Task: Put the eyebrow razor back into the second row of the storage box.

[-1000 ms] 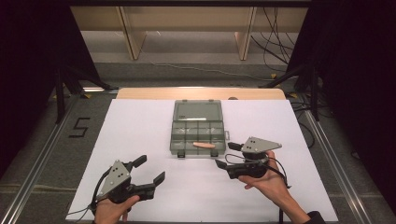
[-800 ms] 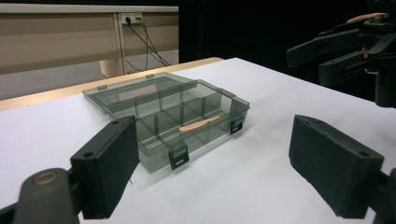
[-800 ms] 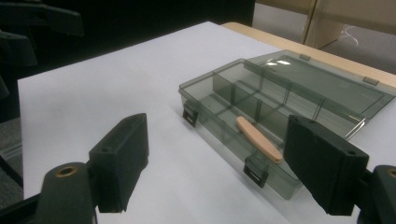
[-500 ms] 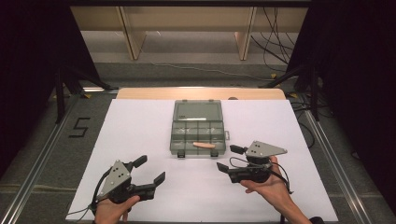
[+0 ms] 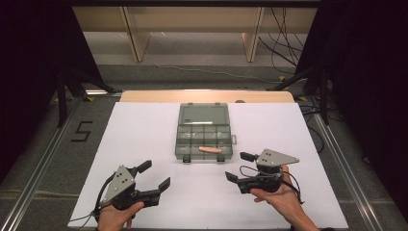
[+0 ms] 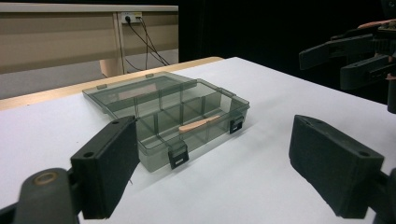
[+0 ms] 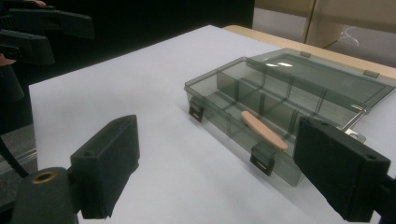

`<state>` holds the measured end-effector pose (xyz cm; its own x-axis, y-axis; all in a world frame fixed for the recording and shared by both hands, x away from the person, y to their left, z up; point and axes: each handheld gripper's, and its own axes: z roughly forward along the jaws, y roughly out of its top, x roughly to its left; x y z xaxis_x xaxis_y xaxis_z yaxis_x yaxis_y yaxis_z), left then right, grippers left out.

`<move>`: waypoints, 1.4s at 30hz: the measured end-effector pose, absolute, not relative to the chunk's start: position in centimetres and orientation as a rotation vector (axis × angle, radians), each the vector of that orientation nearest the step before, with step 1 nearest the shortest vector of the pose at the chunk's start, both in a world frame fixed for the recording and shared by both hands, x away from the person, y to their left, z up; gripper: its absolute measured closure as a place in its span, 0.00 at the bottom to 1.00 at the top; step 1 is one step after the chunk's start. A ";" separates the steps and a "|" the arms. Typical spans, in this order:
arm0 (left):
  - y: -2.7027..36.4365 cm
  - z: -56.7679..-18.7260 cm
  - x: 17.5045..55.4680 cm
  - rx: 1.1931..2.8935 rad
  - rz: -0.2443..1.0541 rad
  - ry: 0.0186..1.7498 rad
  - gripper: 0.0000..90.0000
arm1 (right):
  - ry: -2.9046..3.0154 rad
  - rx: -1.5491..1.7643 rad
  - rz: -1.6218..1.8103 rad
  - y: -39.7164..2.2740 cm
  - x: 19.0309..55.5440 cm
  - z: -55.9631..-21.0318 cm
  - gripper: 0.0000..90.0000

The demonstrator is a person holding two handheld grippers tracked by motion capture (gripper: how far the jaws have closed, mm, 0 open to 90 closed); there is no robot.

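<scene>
On the white desk [image 5: 144,130], a grey translucent compartment box [image 5: 204,132] is seen lying open near the middle, its lid [image 5: 203,114] folded flat toward the far edge. A tan wooden stick [image 5: 210,149] is laid inside the front row of compartments, resting slantwise across a divider near the right of the 2 black front latches [image 6: 177,156].

The left gripper [image 5: 155,179] is held in a hand [image 5: 114,219] at the near left of the desk, well apart from the box; its jaws are spread wide and nothing is held between them, as is confirmed in the left gripper view, where bare desk and the box are seen in the gap.

The right gripper [image 5: 239,167] is held in a hand [image 5: 276,196] at the near right, just in front of the box's right corner and apart from it. Its jaws have just been opening and are now parted wide, with nothing gripped; in the right gripper view the stick and box are seen beyond them, untouched.
</scene>
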<state>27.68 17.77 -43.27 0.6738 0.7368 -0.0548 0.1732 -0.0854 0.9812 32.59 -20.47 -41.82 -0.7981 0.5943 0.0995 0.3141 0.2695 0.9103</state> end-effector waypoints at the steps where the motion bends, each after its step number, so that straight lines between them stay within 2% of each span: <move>1: 17.8 -43.3 27.7 1.619 0.553 0.756 0.17 | 2.259 0.829 1.540 -20.5 32.6 -41.9 0.17; 42: 17.7 -43.2 27.6 1.631 0.559 0.759 0.17 | 2.217 0.900 1.535 -22.8 30.8 -42.6 0.18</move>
<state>27.59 17.71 -43.24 0.6725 0.7385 -0.0473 0.1741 -0.0959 0.9800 30.78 -22.81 -42.61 -0.7593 0.6423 0.1045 0.3239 0.2337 0.9168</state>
